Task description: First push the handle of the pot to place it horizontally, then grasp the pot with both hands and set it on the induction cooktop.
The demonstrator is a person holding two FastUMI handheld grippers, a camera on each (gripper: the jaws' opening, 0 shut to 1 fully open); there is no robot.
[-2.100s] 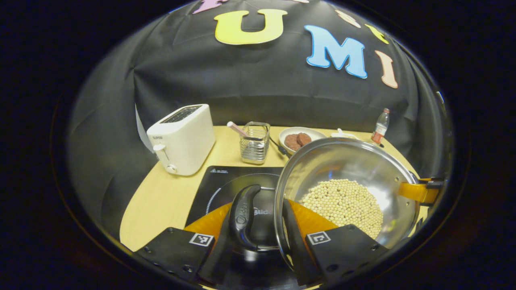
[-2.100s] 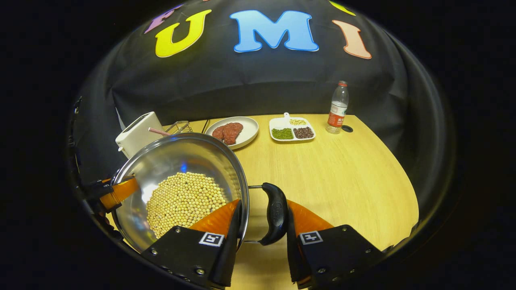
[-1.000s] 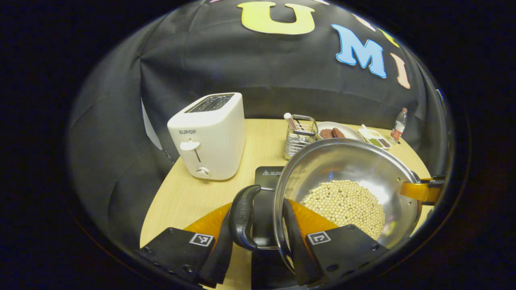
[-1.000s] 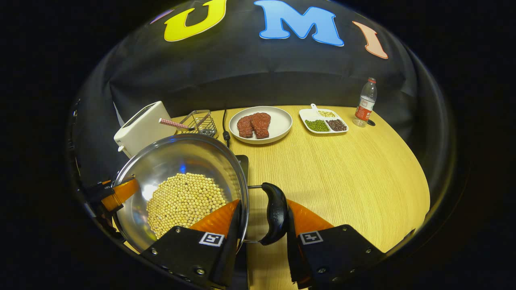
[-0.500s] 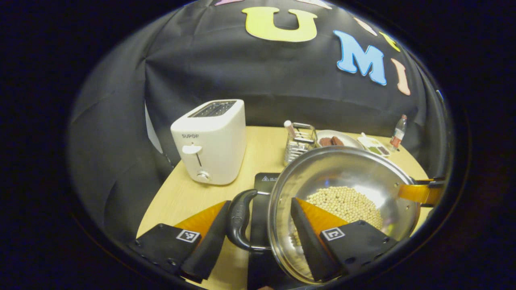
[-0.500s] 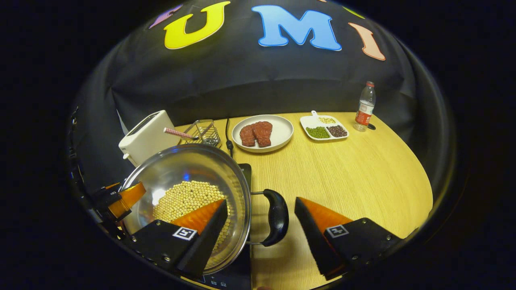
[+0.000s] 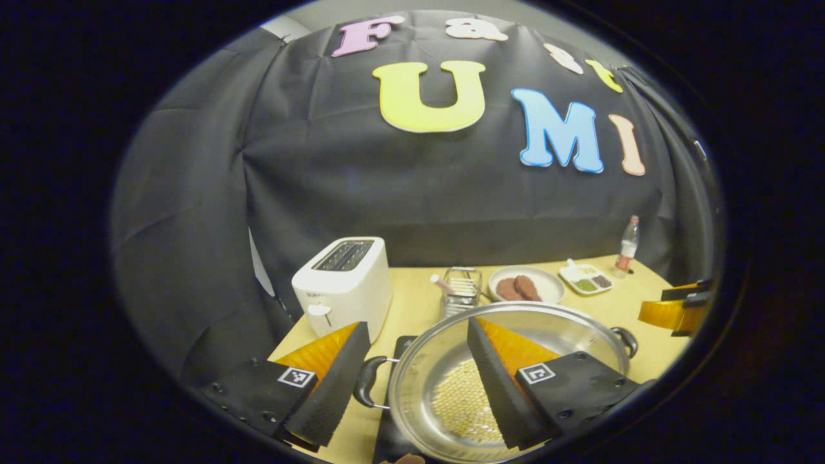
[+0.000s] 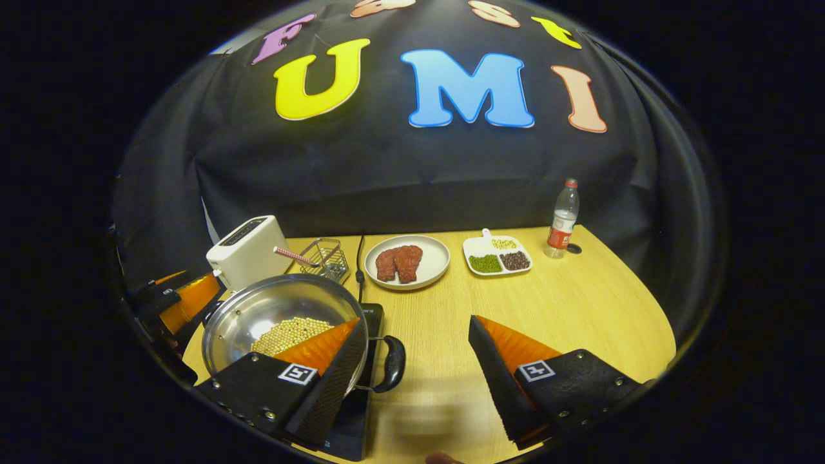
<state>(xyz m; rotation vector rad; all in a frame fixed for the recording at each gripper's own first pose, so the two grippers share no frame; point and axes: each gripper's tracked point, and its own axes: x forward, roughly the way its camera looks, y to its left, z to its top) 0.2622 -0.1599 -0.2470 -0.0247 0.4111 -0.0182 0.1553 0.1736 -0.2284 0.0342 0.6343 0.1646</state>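
The steel pot (image 8: pixel 258 316) holding pale soybeans (image 8: pixel 287 332) sits on the black induction cooktop (image 8: pixel 372 310) at the table's left. Its two black handles point left (image 7: pixel 365 381) and right (image 8: pixel 392 364). My left gripper (image 7: pixel 417 323) hovers open above the pot's left side, one finger over the bowl and one outside the handle, touching nothing. My right gripper (image 8: pixel 414 322) is open too, raised over the right handle with both fingers apart from it. Each view catches the other gripper at its edge, the right gripper (image 7: pixel 673 310) and the left gripper (image 8: pixel 180 295).
A white toaster (image 8: pixel 248 258) and a wire basket (image 8: pixel 324 256) with a straw stand behind the cooktop. Farther back are a plate of meat (image 8: pixel 406 261), a divided dish of beans (image 8: pixel 497 256) and a bottle (image 8: pixel 562 219). The wooden table (image 8: pixel 580 309) spreads right.
Both grippers opened, let go of the pot's handles and drew up and back. The pot went from being carried to resting on the cooktop.
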